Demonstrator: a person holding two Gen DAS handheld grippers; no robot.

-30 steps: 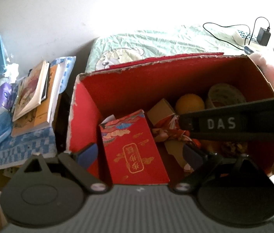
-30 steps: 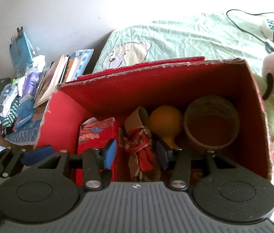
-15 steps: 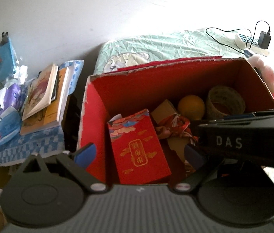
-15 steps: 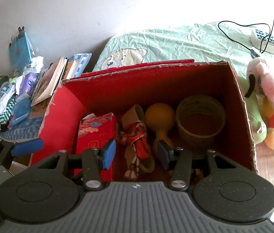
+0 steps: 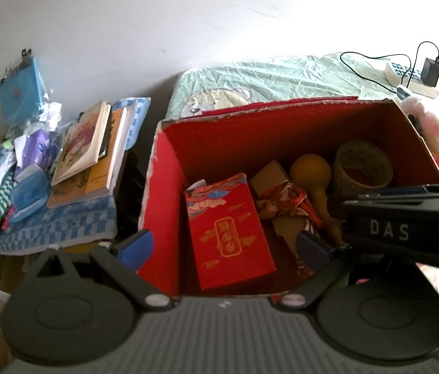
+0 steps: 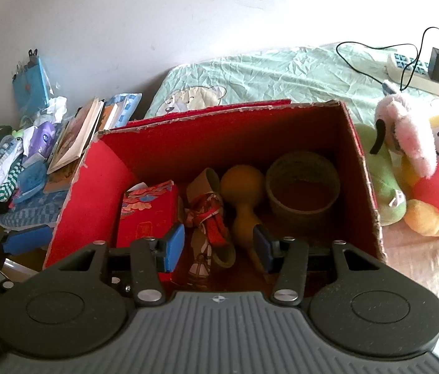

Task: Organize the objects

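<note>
While both grippers hang above the near edge of the red box [image 6: 94, 193], I see nothing between either pair of blue pads. My right gripper [image 6: 217, 247] is spread wide over the middle of the box, its jaws having just been opening, with no object caught between them. My left gripper [image 5: 224, 247] is also spread wide, one pad outside the box's left wall and the other over the inside; it grips nothing.

Inside the box, from left to right, lie a red packet [image 5: 230, 232] with gold print, a brown block [image 5: 269, 176] with a red patterned ribbon [image 6: 208, 215] bundled just near of it, an orange gourd [image 6: 242, 187], and a tape roll [image 6: 303, 187] standing in the far right corner.

Left of the box I make out a pile of books [image 5: 90, 149] and clutter on a blue checked cloth [image 5: 51, 227]. Right of it sit plush toys [image 6: 422, 168]. Beyond, a green sheet [image 6: 281, 74] carries a power strip [image 6: 412, 71] with a charger.
</note>
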